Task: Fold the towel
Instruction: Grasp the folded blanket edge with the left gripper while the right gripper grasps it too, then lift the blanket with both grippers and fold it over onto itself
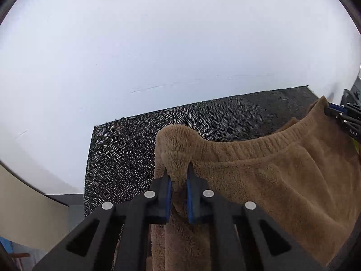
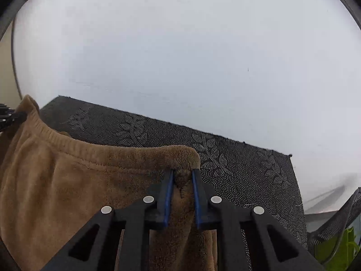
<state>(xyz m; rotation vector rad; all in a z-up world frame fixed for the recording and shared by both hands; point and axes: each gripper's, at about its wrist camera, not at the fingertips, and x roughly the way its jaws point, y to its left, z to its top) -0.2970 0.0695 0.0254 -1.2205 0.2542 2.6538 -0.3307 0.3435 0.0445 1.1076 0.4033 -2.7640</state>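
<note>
Pinching a top corner each, left gripper and right gripper hold the fluffy brown towel; it's soft, floppy, sags between, so corners grip best.

Below both grippers, towel cut off by frame edge; beyond, patterned black mat partly hidden behind it.

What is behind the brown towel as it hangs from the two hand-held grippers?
Behind the towel lies a black patterned mat, with a white wall beyond. The left hand-held gripper and right hand-held gripper each pinch a corner. The mat's near part is covered.
</note>
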